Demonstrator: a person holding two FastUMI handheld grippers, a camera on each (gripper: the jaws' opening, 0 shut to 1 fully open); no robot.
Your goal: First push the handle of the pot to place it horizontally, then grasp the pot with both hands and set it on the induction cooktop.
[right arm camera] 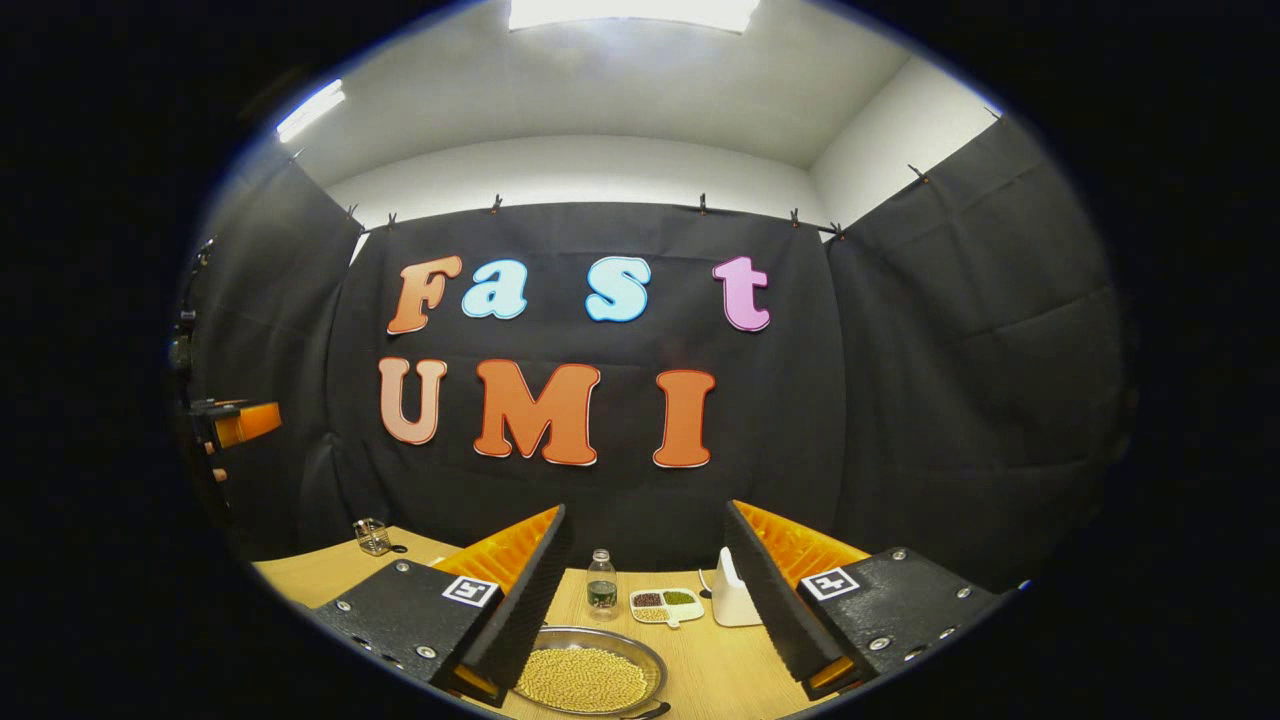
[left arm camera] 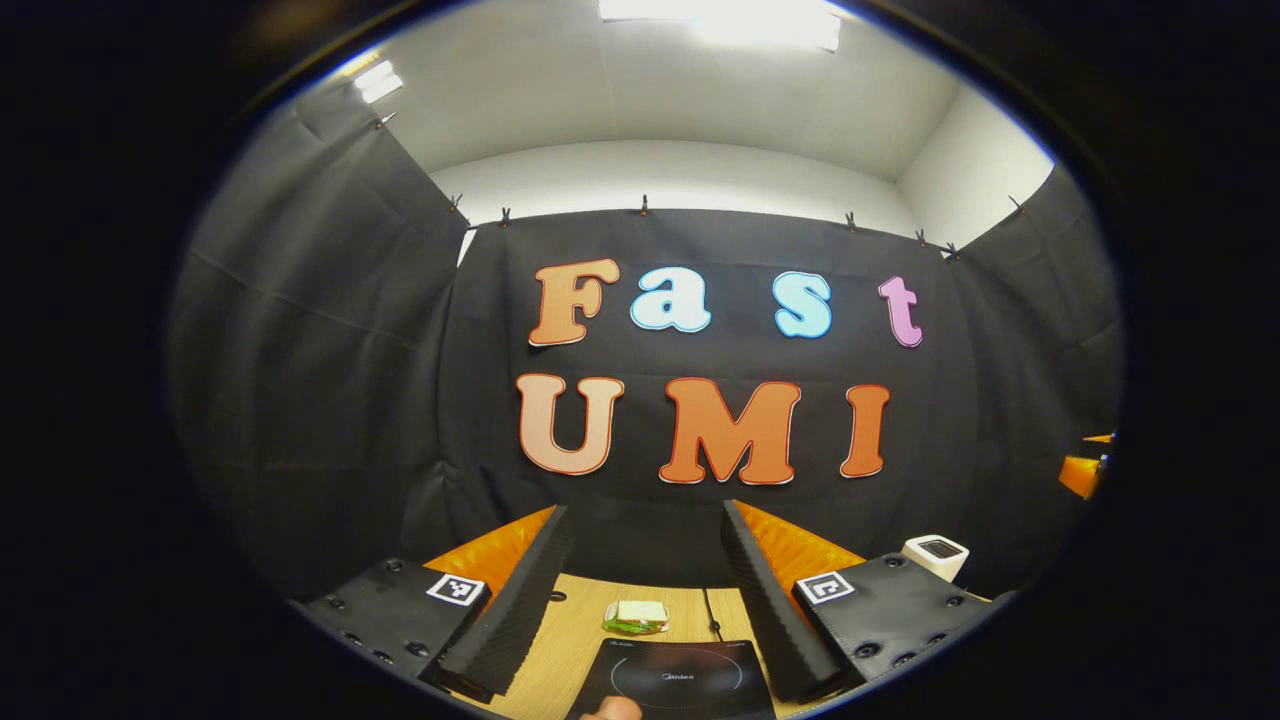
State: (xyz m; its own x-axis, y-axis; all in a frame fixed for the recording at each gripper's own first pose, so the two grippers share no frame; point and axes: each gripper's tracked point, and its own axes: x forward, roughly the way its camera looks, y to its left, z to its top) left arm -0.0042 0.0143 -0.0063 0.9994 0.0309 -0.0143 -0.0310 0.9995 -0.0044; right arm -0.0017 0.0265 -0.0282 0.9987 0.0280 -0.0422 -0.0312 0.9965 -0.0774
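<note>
I hold both tools released: the left tool [left arm camera: 640,600] above the induction cooktop [left arm camera: 675,682], the right tool [right arm camera: 640,600] above the pot [right arm camera: 590,678] of beans.

1. Pot [right arm camera: 590,675]: shallow round metal vessel, upright on the table [right arm camera: 715,670], filled with pale yellow beans; a dark handle stub shows at its near right rim.
2. Induction cooktop [left arm camera: 675,680]: flat black glass slab with a ring marking, lying on the table, its surface bare.
</note>
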